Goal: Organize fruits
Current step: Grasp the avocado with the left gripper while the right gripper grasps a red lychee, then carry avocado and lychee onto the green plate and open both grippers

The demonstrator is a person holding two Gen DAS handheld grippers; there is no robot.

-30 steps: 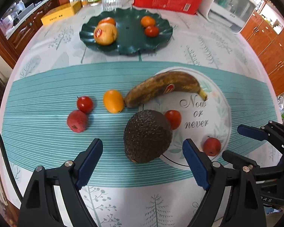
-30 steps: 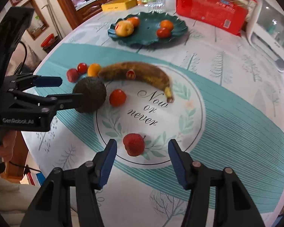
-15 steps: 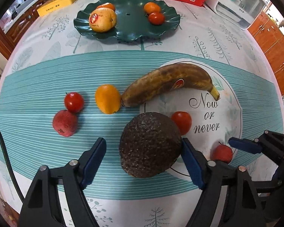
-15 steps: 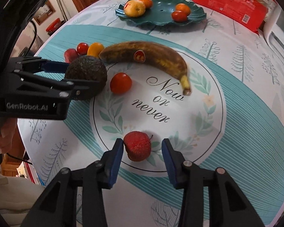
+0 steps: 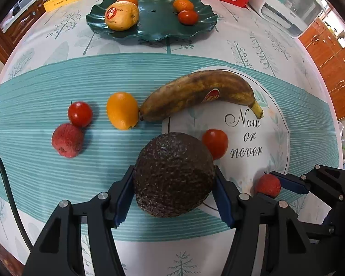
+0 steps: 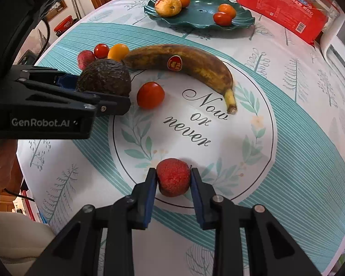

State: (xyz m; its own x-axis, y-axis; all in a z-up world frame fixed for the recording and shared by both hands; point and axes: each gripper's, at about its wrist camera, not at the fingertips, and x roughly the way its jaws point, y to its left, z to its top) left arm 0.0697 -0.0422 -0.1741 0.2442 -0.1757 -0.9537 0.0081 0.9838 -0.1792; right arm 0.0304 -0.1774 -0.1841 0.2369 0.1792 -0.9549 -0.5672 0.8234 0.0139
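- The bench [image 5: 57, 73] is carrying loose fruit before a green plate [image 5: 154, 30].
- Left gripper [image 5: 174, 197] is closing its jaws around the avocado [image 5: 174, 174]; the right gripper [image 6: 173, 181] is clamping the lychee [image 6: 173, 177].
- Squeezing harder could be bruising either fruit.

"Now or never" tablecloth [image 6: 287, 105]; "GenRobot.AI" left claw [image 6: 103, 85]

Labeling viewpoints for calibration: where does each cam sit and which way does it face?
Left wrist: on the left hand-held gripper, looking steeply down; jaws closing around the avocado; right hand-held gripper at right edge.
Right wrist: on the right hand-held gripper, looking steeply down, shut on the lychee; left one and a hand at left.
Shared: banana, green plate.
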